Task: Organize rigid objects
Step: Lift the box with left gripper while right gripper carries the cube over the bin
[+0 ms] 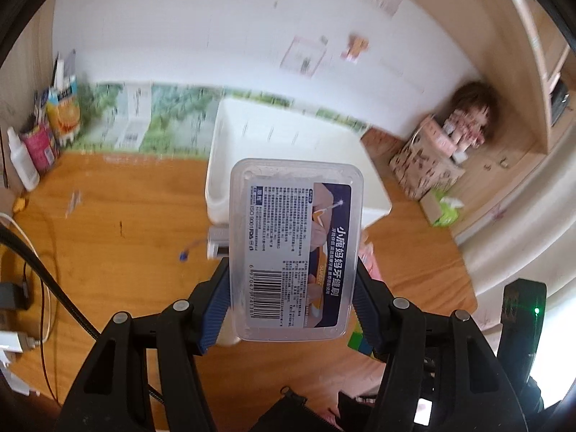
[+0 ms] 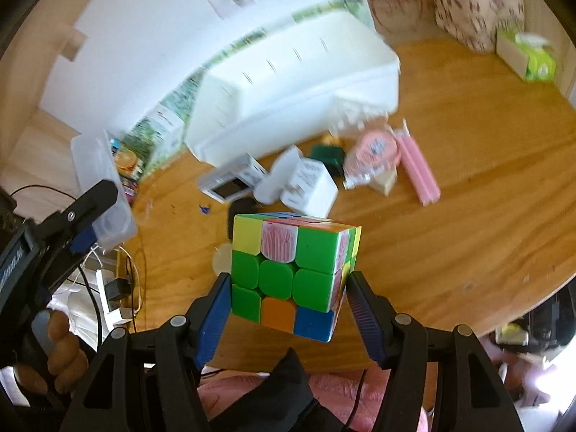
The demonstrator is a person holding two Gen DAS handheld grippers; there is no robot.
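My left gripper (image 1: pixel 292 288) is shut on a clear plastic box (image 1: pixel 295 248) with a blue printed label and barcode, held up above the wooden desk. That same box (image 2: pixel 104 194) and left gripper show at the left of the right wrist view, with a hand below them. My right gripper (image 2: pixel 288 288) is shut on a colourful puzzle cube (image 2: pixel 293 273), green face toward the camera, lifted over the desk. A white storage bin (image 1: pixel 288 151) stands at the back against the wall; the white bin (image 2: pixel 295 93) looks empty inside.
Loose items lie before the bin: a white charger (image 2: pixel 309 187), a small screen device (image 2: pixel 230 183), a pink round case (image 2: pixel 374 154), pink sticks (image 2: pixel 419 169). Bottles and cartons (image 1: pixel 43 136) stand back left, a doll (image 1: pixel 468 118) and patterned box (image 1: pixel 424 165) back right, cables (image 1: pixel 21 288) left.
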